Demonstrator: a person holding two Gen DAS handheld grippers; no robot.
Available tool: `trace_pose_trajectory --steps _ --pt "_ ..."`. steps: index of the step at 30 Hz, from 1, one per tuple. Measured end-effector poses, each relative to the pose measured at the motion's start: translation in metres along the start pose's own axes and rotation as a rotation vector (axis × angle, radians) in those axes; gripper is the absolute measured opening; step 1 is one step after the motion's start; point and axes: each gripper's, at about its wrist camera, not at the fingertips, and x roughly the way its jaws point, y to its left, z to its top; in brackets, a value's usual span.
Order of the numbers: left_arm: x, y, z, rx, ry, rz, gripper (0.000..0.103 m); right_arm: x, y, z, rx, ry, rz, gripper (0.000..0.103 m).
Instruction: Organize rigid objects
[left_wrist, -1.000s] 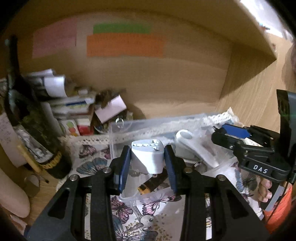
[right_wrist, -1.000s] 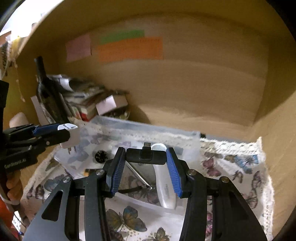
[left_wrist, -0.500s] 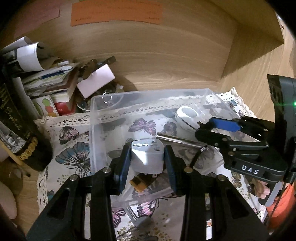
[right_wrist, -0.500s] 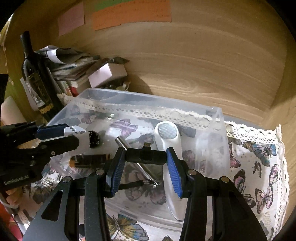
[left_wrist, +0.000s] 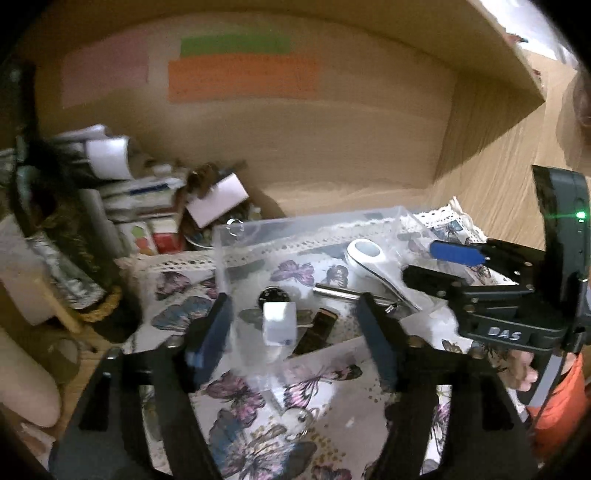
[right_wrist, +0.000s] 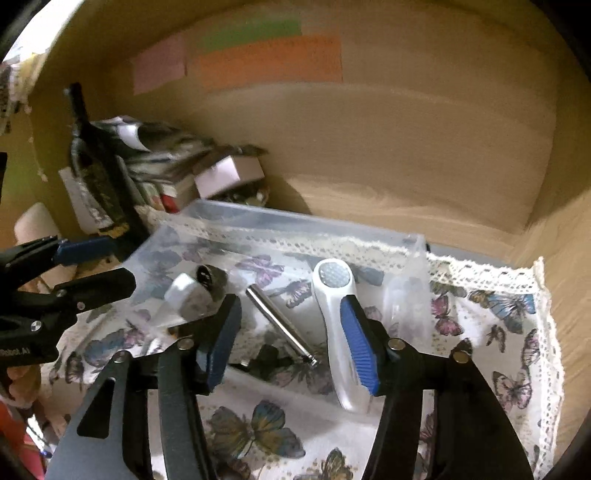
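Note:
A clear plastic bin (left_wrist: 236, 236) (right_wrist: 295, 221) sits on a butterfly-print cloth inside a wooden shelf. My left gripper (left_wrist: 295, 332) is open above the bin's near side, and a white plug adapter (left_wrist: 279, 323) (right_wrist: 184, 295) lies below it in the bin. My right gripper (right_wrist: 291, 343) is open over the bin, and a small black adapter (right_wrist: 269, 363) lies under it. The bin also holds a white handled tool (right_wrist: 334, 314) (left_wrist: 369, 258), a metal rod (right_wrist: 280, 325), a round black part (left_wrist: 274, 297) and a dark stick (left_wrist: 317, 330).
A dark wine bottle (right_wrist: 96, 166) and a stack of papers and small boxes (left_wrist: 147, 206) stand left of the bin. Coloured paper notes (right_wrist: 266, 59) hang on the back wall. A key ring (left_wrist: 295, 419) lies on the cloth (right_wrist: 498, 332) in front.
Both grippers opened. The white plug adapter dropped from the left gripper into the bin, the black adapter dropped from the right. Both grippers pulled back and tilted up.

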Motion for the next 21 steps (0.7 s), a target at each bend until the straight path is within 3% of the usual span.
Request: trace_pose_trajectory --steps 3,13,18,21 --pt "-0.011 0.002 -0.008 0.008 -0.004 0.027 0.084 -0.018 0.004 -0.007 -0.017 -0.023 0.009 0.056" --pt "0.008 0.006 -0.063 0.019 0.166 0.049 0.084 -0.033 0.017 -0.05 -0.046 0.029 0.053 0.057" --pt "0.028 0.003 -0.081 0.017 0.264 0.017 0.069 -0.019 0.023 -0.072 -0.046 0.115 0.09 0.057" --pt "0.037 -0.003 -0.086 0.032 0.298 0.018 0.068 -0.009 0.029 -0.084 -0.063 0.163 0.106 0.057"
